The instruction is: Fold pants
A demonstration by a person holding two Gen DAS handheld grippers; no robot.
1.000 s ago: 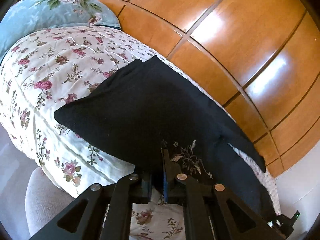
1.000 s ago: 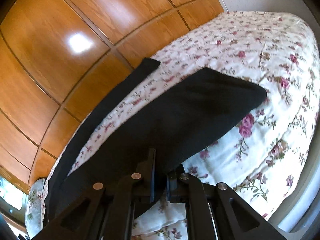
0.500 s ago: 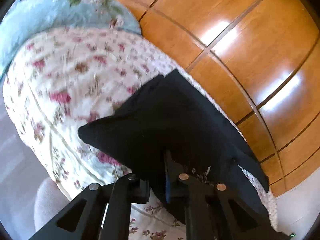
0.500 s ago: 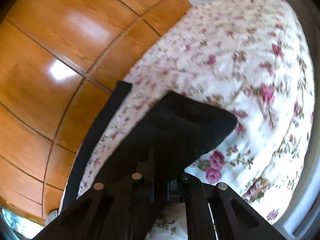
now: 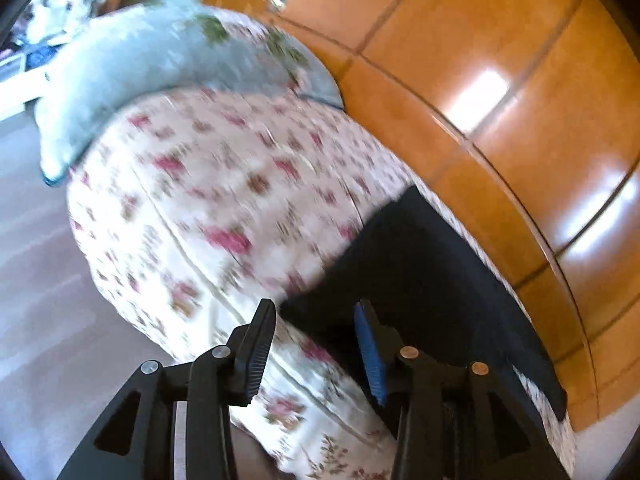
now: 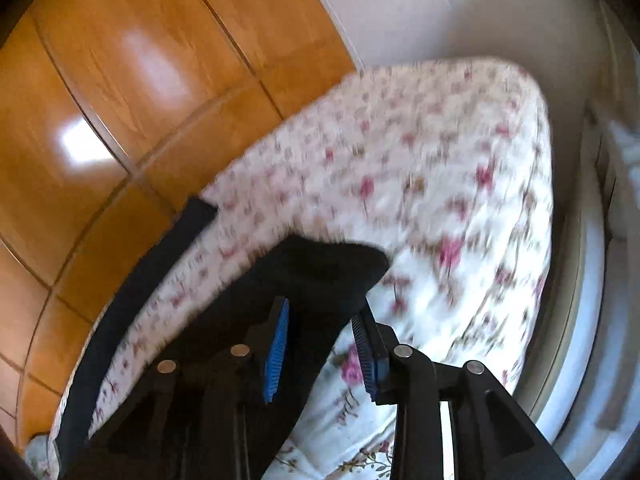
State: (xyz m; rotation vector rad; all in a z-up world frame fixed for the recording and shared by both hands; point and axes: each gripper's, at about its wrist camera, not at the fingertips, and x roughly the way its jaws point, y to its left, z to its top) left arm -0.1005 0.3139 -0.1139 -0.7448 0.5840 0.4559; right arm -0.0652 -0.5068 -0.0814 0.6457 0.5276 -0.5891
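Note:
The black pants [image 5: 424, 280] lie flat on the floral bedsheet [image 5: 220, 208], along the side nearest the wooden wardrobe. My left gripper [image 5: 314, 306] hovers over their near corner; its jaws are opening and the pads touch nothing. In the right wrist view the pants [image 6: 316, 276] show a folded end on the sheet [image 6: 432, 184], with a second black strip [image 6: 160, 264] further left. My right gripper [image 6: 322, 308] is just above that end. Its jaws are opening too, with cloth seen in the gap but neither blue pad pressing on it.
A glossy wooden wardrobe [image 5: 500, 80] runs along the bed's far side, also in the right wrist view [image 6: 120, 80]. A grey-blue pillow [image 5: 160, 64] lies at the head of the bed. Grey floor [image 5: 36, 300] is on the left, a white wall [image 6: 400, 8] beyond the foot.
Both grippers were shut on the pants' edge and have let go and opened. Both have drawn back and lifted, so the pants look smaller and lie on the sheet.

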